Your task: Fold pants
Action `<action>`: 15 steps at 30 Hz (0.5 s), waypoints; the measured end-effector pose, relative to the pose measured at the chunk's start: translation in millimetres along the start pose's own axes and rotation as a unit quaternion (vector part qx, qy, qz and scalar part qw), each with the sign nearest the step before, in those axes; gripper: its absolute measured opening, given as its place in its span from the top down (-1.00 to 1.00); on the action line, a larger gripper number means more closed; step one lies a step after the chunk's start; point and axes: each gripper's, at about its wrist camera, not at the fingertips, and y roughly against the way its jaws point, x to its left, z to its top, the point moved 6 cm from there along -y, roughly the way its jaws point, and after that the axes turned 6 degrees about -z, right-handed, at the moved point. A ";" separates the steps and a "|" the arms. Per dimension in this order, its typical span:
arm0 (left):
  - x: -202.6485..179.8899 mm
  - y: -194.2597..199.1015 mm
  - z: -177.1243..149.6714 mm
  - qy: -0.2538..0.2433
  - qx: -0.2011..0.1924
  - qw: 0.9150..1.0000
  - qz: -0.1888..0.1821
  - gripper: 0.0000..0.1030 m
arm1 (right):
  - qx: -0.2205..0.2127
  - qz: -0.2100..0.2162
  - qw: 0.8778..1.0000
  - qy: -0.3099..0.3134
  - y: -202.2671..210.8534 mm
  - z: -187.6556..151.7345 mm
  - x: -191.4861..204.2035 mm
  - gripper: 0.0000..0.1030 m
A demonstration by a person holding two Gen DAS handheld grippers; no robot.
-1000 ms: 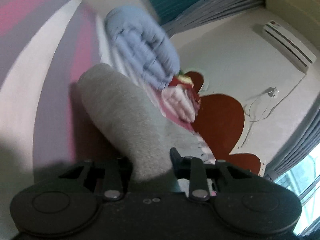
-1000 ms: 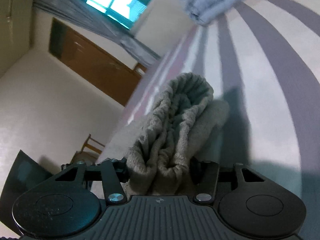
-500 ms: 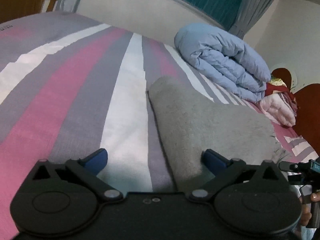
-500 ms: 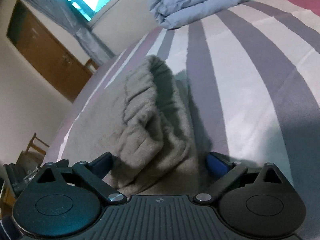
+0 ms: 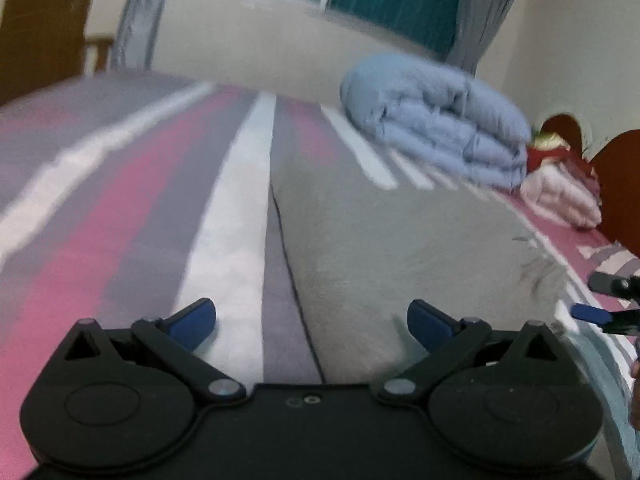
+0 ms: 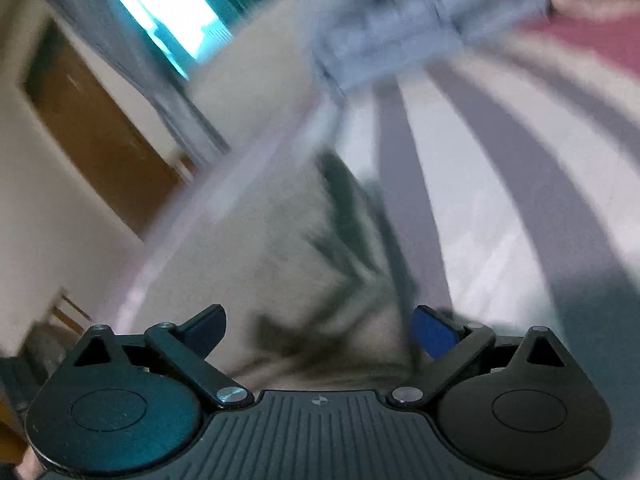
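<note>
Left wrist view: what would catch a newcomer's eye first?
The grey pants lie flat on the striped bedsheet, filling the centre right ahead of the open left gripper. Behind them, a rolled blue duvet sits at the far right of the bed.

blurred grey pants, smeared blue duvet

pants flat on the bed, bedding behind

the pants lie on the bed, ahead of the left hand-held gripper and toward its right. behind them, at the bed's far right, sits a rolled duvet, with pillows right of it. the right hand-held gripper hangs over the pants' edge.
</note>
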 end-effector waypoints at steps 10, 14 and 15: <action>-42.0 151.1 -88.9 -0.075 -0.023 0.995 0.064 -0.88 | -0.016 -0.014 0.999 0.036 144.0 -109.8 7.9 -1.00; -63.2 204.0 -106.8 -0.061 -0.040 0.995 0.065 -0.88 | -0.074 -0.041 0.996 0.019 207.5 -137.2 21.3 -1.00; -69.1 214.2 -110.6 -0.062 -0.044 0.995 0.064 -0.88 | -0.078 -0.048 0.995 0.024 221.6 -147.9 29.4 -1.00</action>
